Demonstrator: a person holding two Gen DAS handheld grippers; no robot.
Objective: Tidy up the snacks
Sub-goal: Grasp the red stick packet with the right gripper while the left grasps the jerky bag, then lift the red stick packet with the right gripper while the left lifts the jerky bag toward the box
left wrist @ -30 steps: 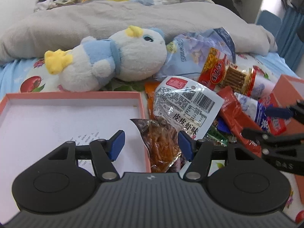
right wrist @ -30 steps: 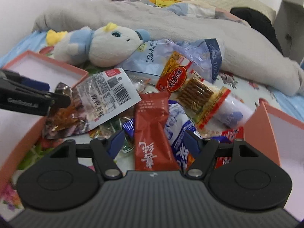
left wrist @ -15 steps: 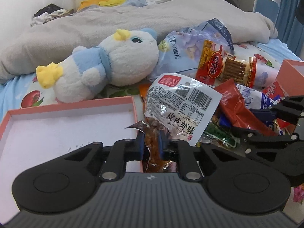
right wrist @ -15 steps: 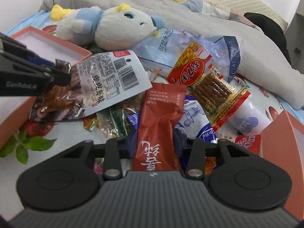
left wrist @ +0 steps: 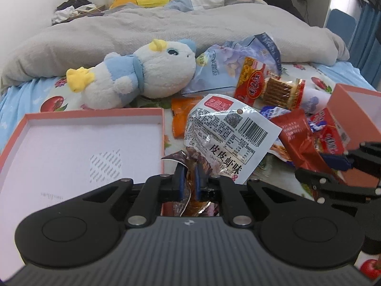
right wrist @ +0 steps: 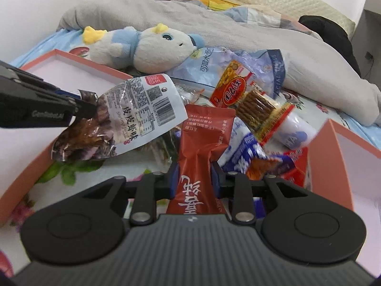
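Your left gripper (left wrist: 189, 178) has just been closing, and its blue pads (left wrist: 181, 181) are clenched on the brown end of the shrimp-flavour snack packet (left wrist: 228, 138). In the right wrist view that packet (right wrist: 133, 116) hangs off the bed sheet from the gripper's tip, white barcode end tilted up and toward the plush toy (right wrist: 147, 47).

Your right gripper (right wrist: 193, 178) has also just been closing, and its jaws grasp the dark red snack packet (right wrist: 202, 143) across its width; the packet stands up between the fingers, its far end leaning over the rest of the snack pile. From the left wrist view the same red packet (left wrist: 297, 140) sits in front of the right gripper (left wrist: 333, 166).

Taking the plush toy (left wrist: 142, 76) as your landmark: the open pink box lid (left wrist: 164, 128) lies just in front of it, on the left of the pile. The pale blue bag (left wrist: 221, 71) touches the toy's snout. The pretzel-stick pack (left wrist: 269, 85) lies beyond that bag, farther from the toy. A second pink box (left wrist: 345, 104) stands well apart from the toy, on the far side of the pile. The grey blanket (left wrist: 166, 28) is bunched behind the toy.
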